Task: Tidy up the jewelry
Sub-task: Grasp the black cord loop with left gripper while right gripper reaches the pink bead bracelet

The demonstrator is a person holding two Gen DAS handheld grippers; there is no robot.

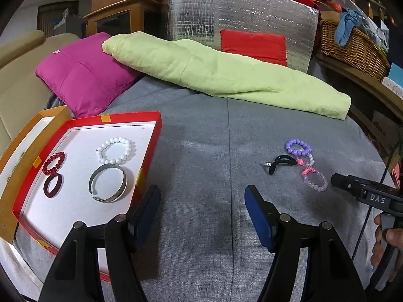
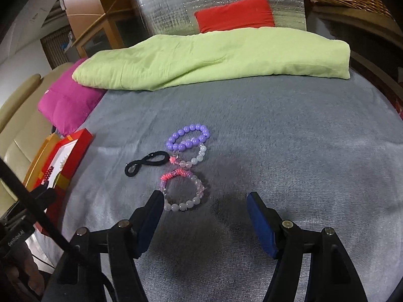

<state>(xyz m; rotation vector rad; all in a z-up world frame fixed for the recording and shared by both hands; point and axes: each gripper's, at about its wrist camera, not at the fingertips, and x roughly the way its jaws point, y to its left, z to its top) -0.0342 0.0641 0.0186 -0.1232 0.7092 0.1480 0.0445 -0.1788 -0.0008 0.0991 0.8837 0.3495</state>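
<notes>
A grey bed (image 1: 214, 151) is bounded at the far side by a silver foil panel (image 1: 241, 12). A wooden cabinet (image 1: 118, 17) is seen far left, a beige sofa (image 1: 17, 80) left, and a wicker basket (image 1: 352, 47) on the right.

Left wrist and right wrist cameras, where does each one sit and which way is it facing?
Left wrist: rides the left hand-held gripper, looking forward over the grey blanket and red tray; its open fingers show, plus the right hand-held gripper.
Right wrist: rides the right hand-held gripper, open, facing the pink bracelet.
Shared: purple bracelet, black hair tie, green pillow.
</notes>
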